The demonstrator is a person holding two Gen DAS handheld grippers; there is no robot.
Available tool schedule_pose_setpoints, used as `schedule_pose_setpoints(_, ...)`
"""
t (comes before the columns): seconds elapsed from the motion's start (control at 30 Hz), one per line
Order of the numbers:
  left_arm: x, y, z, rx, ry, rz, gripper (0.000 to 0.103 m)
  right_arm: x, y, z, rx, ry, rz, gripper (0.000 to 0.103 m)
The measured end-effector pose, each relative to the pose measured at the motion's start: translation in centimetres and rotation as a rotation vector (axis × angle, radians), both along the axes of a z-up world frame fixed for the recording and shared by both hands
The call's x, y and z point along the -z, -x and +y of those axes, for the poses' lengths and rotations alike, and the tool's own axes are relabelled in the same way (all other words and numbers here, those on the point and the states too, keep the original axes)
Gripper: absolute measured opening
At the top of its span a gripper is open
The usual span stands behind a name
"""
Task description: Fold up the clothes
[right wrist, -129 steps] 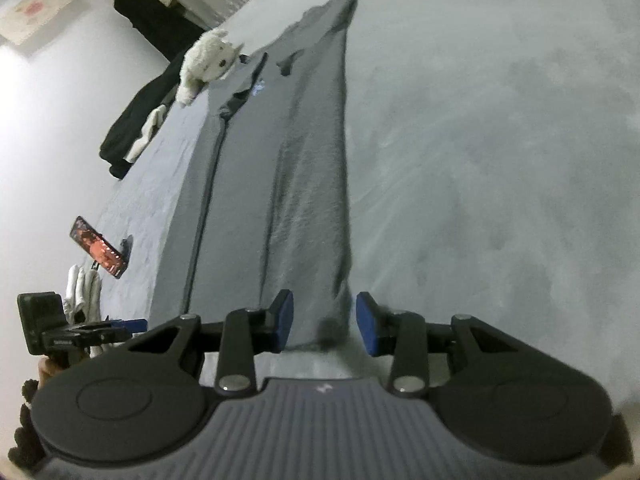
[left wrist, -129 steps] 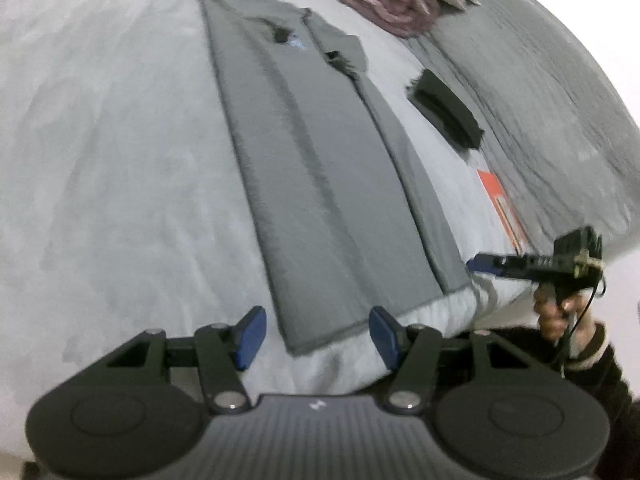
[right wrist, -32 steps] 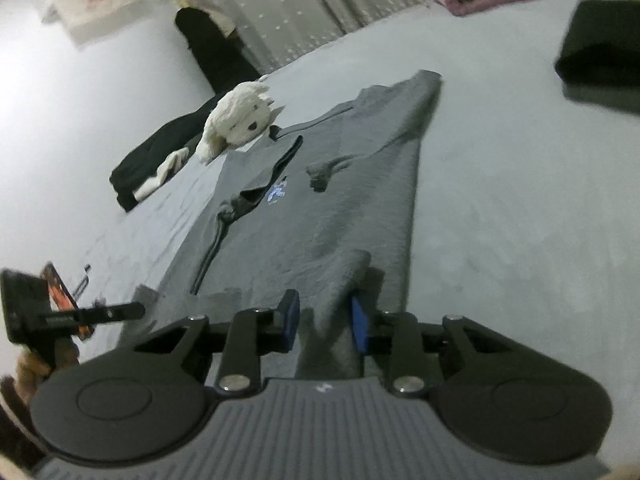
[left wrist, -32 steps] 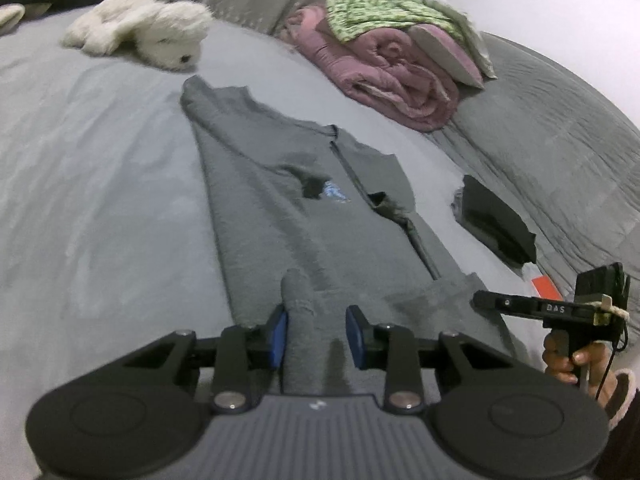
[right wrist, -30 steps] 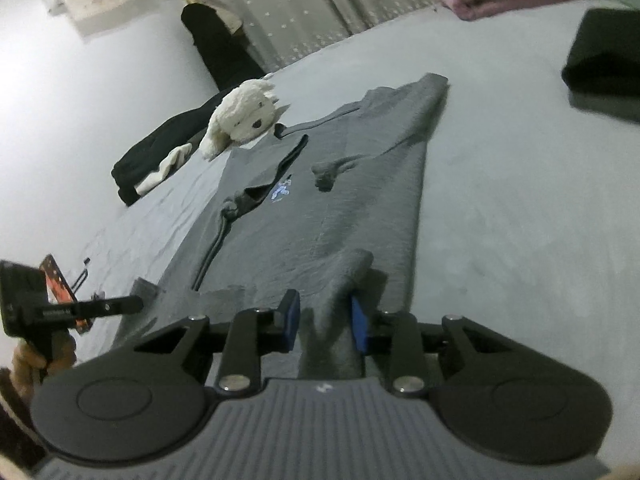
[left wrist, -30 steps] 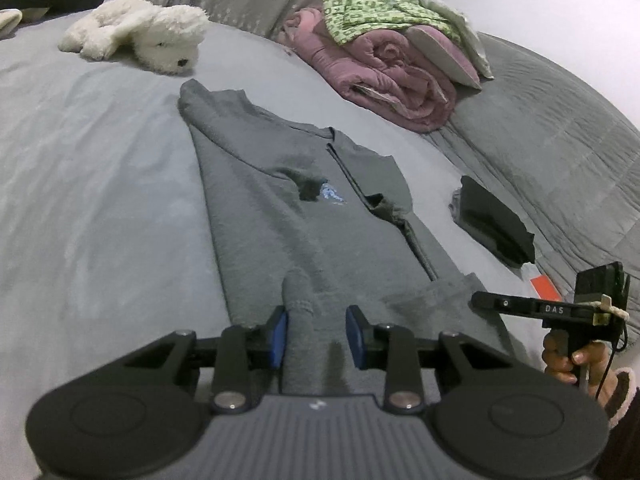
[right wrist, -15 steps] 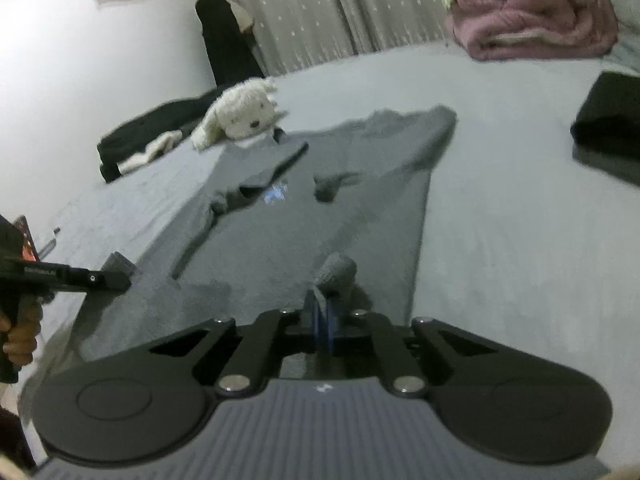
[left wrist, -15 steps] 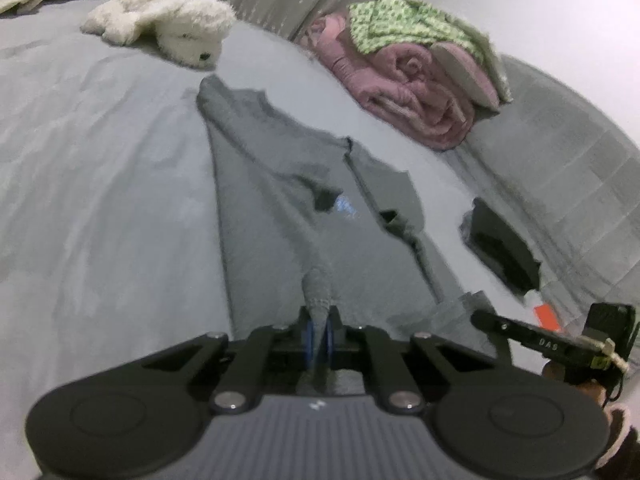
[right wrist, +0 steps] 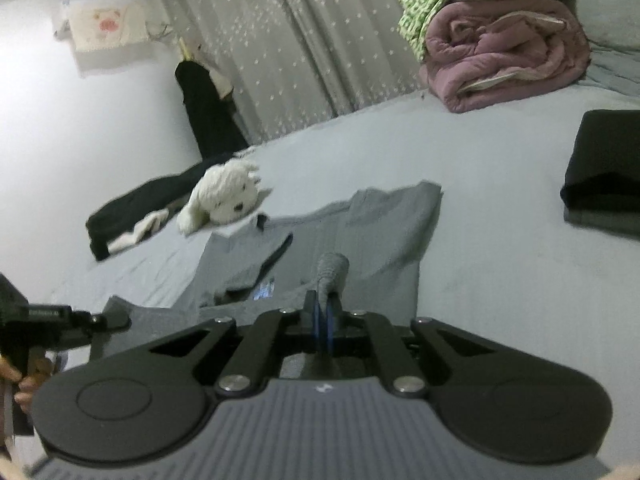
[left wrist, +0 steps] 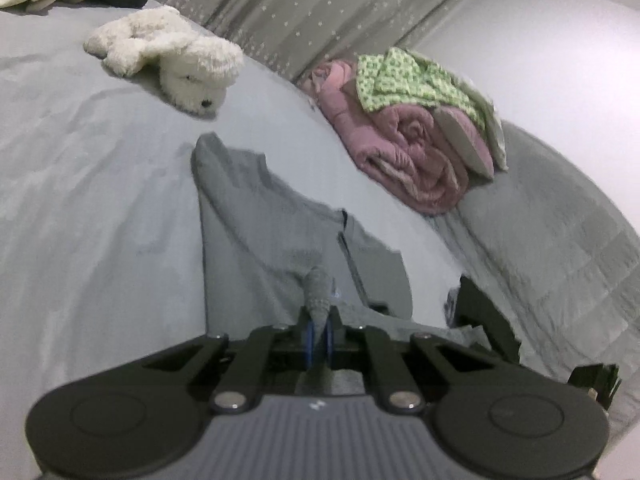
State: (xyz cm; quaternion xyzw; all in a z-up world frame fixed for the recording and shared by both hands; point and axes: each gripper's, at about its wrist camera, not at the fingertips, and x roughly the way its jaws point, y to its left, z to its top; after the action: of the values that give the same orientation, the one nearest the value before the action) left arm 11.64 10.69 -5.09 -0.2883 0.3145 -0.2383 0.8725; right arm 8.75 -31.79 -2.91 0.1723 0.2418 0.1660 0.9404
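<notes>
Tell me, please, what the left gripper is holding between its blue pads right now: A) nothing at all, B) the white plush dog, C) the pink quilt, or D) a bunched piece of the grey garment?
D: the left gripper is shut on a bunched ridge of the grey garment.

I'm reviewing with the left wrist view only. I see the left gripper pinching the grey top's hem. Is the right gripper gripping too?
Observer: Yes. The right gripper is shut on a bunch of the grey top.
Operator: Can you see the left gripper from that side?
Observer: Yes, side-on at the picture's left. The left gripper holds the top's raised corner.
Operator: Anything beyond the white plush toy?
Observer: A black garment hangs by the curtain.
</notes>
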Motion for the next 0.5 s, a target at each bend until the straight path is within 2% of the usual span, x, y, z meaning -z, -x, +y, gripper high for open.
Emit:
schedule_pose_setpoints(0.13, 0.8, -2.2, 0.0, -0.004, 0.031, -0.013, 0.006, 0.4, -1.8, -0.3, 0.017, -0.018, 0.002, 0.004)
schedule_pose_setpoints(0.23, 2.4, -3.8, 0.0, -0.021, 0.028, 0.023, 0.006, 1.5, -3.1, -0.5, 0.029, -0.008, 0.029, 0.004)
schedule_pose_setpoints(0.4, 5.3, -4.7, -0.4, -0.046, -0.034, 0.057, 0.007, 4.1, -4.6, 0.0, 0.040, 0.039, 0.091, 0.005)
schedule_pose_setpoints(0.5, 5.1, -4.5, -0.8, -0.055, -0.066, 0.042, 0.010, 5.0, -4.7, 0.6, 0.043, 0.074, 0.104, 0.005)
